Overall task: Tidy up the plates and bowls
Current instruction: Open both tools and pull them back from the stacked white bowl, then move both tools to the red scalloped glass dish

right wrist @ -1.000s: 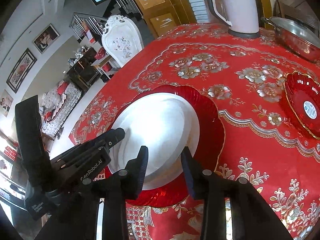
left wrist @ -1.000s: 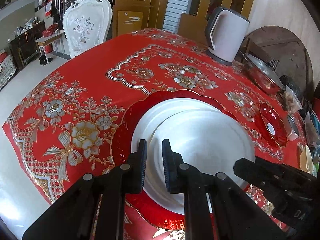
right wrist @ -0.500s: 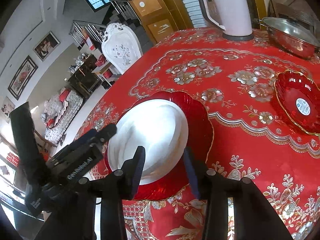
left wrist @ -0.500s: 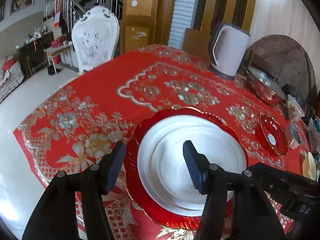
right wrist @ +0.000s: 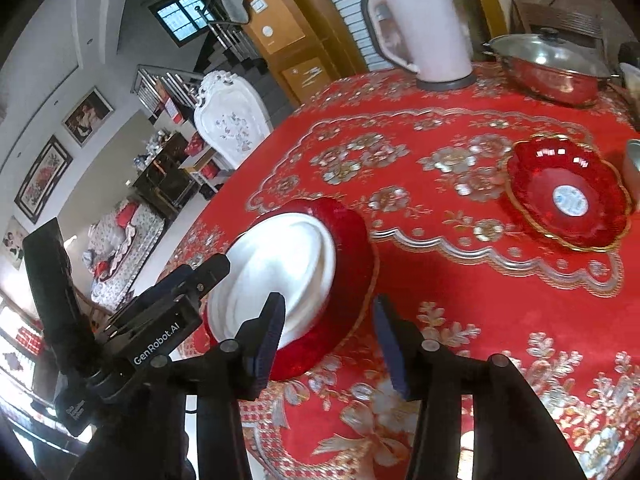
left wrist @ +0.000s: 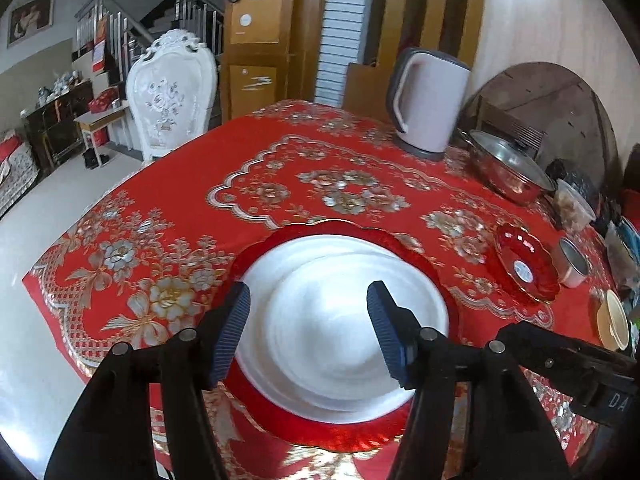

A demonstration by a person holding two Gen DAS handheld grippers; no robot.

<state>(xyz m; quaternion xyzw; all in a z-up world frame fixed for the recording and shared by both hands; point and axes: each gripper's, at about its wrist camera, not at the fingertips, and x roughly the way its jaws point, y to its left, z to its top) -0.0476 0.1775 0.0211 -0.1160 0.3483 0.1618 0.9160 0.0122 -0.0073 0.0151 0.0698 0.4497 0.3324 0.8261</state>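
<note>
Your left gripper (left wrist: 308, 320) hangs just above the white plates (left wrist: 340, 328), jaws spread wide and holding nothing. Your right gripper (right wrist: 328, 332) sits beside it, over the near right rim of the red plate (right wrist: 352, 248), jaws likewise parted and empty. The white plates lie stacked, slightly off-centre from one another, inside the large red plate, which rests near the front edge of the surface (left wrist: 168, 200). The left edge of the surface drops off close beside the red plate, with bare floor (left wrist: 40, 220) beyond it.

To the right of the stack you have a broad stretch of open red cloth before the small red bowl (right wrist: 568, 196), which stands well apart from the plates. Just past that bowl sit a metal cup (left wrist: 574, 264) and a cream cup (left wrist: 614, 320), crowding the right edge.

Farther back, the middle of the surface is open up to the kettle (left wrist: 428, 108) and the lidded steel pot (left wrist: 508, 172) at the far right corner. A white chair (left wrist: 172, 92) stands off the far left edge.
</note>
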